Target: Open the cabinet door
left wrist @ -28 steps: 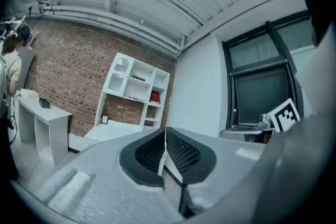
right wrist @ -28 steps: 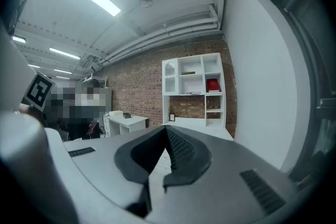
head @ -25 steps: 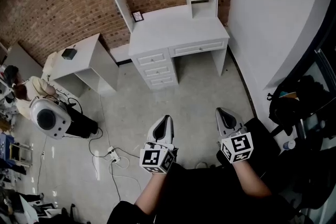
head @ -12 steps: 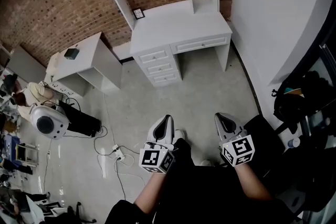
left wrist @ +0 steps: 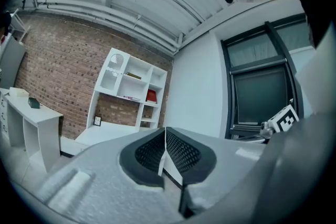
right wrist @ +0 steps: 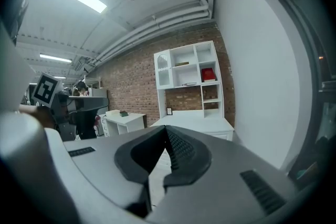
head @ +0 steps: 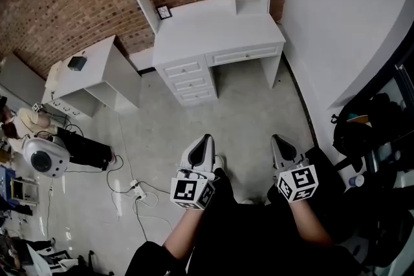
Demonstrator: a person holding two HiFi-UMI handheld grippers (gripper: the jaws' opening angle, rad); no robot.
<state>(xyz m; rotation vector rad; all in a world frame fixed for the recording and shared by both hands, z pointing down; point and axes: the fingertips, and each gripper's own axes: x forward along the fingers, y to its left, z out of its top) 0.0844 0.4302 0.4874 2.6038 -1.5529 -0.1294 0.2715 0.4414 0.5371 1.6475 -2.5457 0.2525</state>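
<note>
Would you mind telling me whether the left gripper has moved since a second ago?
Yes, slightly: in the head view the left gripper sits a little closer to the desk drawers.

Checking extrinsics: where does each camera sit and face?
Head view: on the head, steeply down at floor and white desk; forearms, left tool, right tool show.
Left gripper view: on left tool, along its shut jaws toward desk; right tool's cube at right.
Right gripper view: on right tool, same heading, jaws shut; left tool's cube at left.
Shared: all show the desk.
</note>
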